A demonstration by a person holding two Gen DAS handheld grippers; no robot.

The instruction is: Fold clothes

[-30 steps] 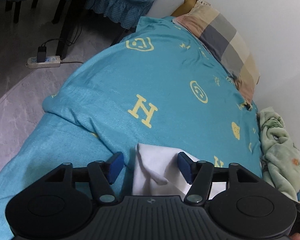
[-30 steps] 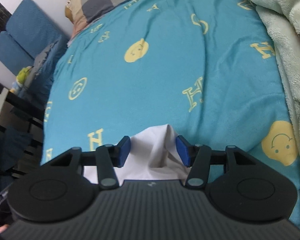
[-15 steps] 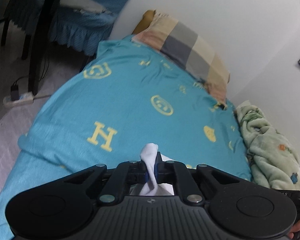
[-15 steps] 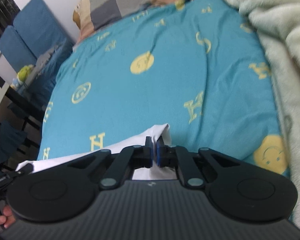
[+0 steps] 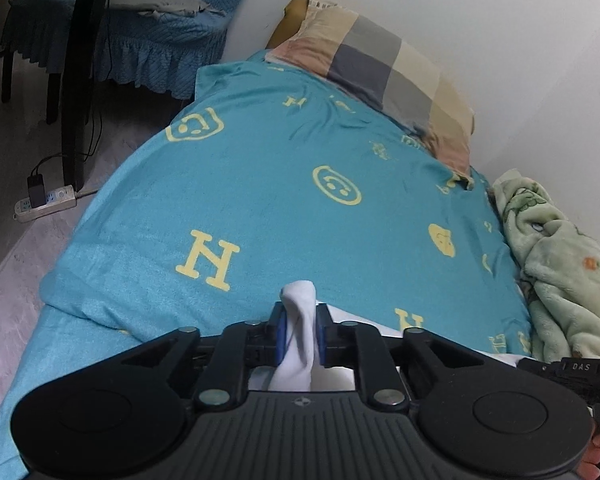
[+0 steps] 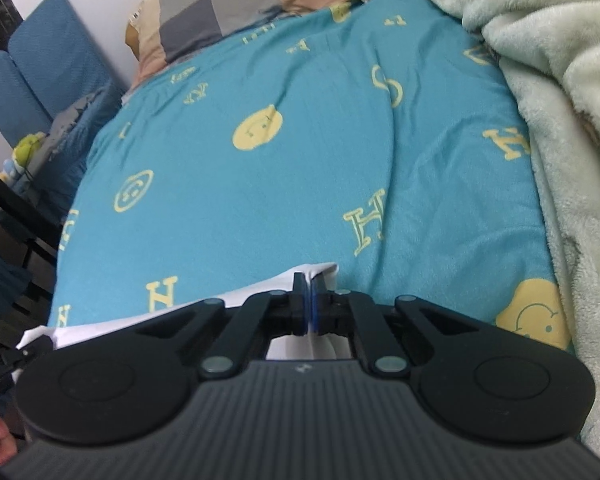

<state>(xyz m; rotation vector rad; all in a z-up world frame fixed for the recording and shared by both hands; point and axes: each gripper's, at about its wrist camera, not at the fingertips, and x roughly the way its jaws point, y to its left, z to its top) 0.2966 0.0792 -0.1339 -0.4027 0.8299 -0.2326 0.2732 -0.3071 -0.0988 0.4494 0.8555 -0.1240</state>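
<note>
While both claws pinch white cloth garment (image 5: pixel 298 320): left gripper (image 5: pixel 300 332), right gripper (image 6: pixel 310 308) on opposite corners; long edge spans between, teal bedspread (image 5: pixel 260 200) ahead.

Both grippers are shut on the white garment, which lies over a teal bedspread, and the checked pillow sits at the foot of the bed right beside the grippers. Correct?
Not quite. The checked pillow lies at the far end of the teal bedspread, away from the grippers, as the left wrist view shows. The left gripper and right gripper are indeed shut on the white garment.
</note>
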